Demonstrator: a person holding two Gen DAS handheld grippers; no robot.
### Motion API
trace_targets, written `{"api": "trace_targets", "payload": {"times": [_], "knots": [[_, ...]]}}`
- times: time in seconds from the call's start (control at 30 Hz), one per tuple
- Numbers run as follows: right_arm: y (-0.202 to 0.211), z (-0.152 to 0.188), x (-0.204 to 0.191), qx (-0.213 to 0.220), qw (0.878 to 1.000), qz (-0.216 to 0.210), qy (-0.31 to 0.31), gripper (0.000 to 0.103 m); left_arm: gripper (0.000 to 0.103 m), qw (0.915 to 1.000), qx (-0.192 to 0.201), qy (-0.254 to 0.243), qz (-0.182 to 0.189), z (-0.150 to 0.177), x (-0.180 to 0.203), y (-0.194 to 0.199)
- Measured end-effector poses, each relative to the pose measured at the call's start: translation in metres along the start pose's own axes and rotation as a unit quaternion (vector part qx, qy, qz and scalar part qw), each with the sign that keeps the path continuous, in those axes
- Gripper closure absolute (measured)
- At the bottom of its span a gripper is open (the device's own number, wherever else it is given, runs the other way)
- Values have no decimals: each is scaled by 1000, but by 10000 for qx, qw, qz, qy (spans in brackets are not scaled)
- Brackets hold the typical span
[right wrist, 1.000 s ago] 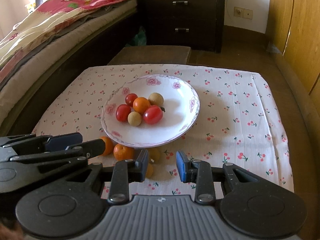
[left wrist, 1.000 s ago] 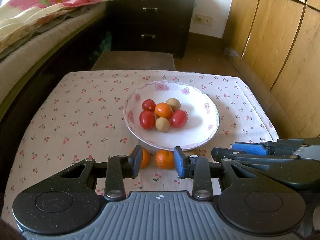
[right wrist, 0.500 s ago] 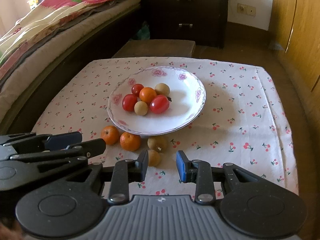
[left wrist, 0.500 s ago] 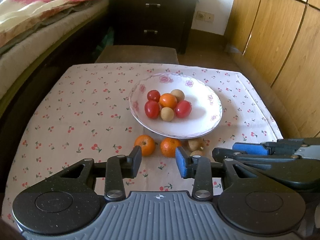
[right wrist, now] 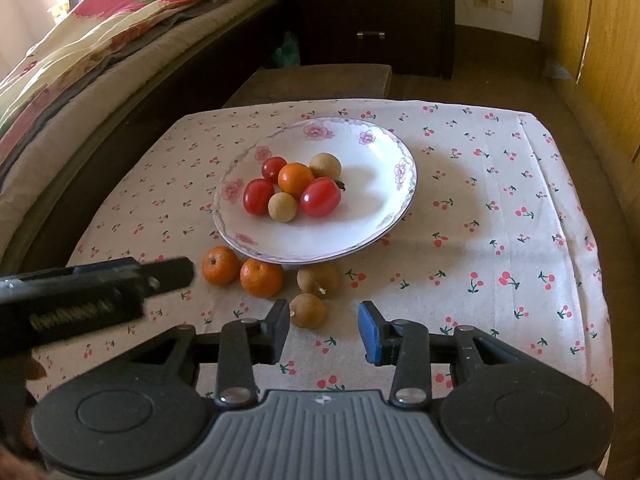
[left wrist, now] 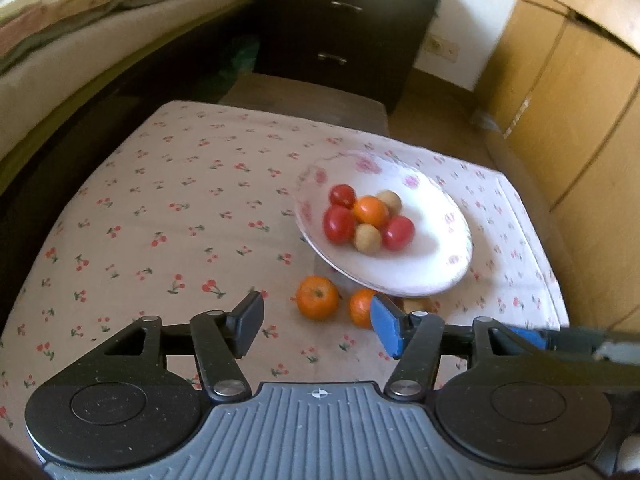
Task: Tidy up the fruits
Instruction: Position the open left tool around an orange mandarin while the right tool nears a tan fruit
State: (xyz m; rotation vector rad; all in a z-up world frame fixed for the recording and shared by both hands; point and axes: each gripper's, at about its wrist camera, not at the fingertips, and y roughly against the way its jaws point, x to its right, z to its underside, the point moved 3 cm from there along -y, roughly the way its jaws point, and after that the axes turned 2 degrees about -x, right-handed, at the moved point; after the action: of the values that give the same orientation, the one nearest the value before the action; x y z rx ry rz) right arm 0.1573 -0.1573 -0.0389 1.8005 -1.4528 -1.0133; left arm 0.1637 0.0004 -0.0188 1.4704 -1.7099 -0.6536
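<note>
- Since the earlier frame, both claws have widened, still opening: left gripper (left wrist: 316,330) wide, right gripper (right wrist: 324,334) narrow, both empty.
- Loose mandarin (left wrist: 317,297) just before the plate (left wrist: 448,276) is best centred between the pads before closing.

Right gripper (right wrist: 324,334) hovering over cherry-print table (right wrist: 500,220), jaws opening on nothing, brown fruit (right wrist: 307,310) just ahead beside another (right wrist: 318,280), two oranges (right wrist: 240,270) touching against flowered plate (right wrist: 396,152) of tomatoes (right wrist: 320,197), left gripper (right wrist: 168,276) reaching in alongside.
</note>
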Motion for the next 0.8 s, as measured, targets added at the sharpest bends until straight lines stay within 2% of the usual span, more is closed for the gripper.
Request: {"api": "trace_targets", "payload": {"times": [0.1, 0.4, 0.7, 0.8], "knots": [[-4, -1, 1, -51, 9999, -82, -119, 64, 36, 9999, -52, 136, 27, 0, -6, -1], [-20, -2, -7, -183, 9997, -135, -71, 63, 34, 9999, -64, 98, 113, -1, -7, -2], [-39, -1, -19, -268, 9992, -110, 288, 63, 34, 9998, -139, 26, 113, 0, -6, -9], [-40, 1, -22, -269, 9987, -57, 438, 67, 33, 9998, -162, -8, 85, 1, -5, -12]]}}
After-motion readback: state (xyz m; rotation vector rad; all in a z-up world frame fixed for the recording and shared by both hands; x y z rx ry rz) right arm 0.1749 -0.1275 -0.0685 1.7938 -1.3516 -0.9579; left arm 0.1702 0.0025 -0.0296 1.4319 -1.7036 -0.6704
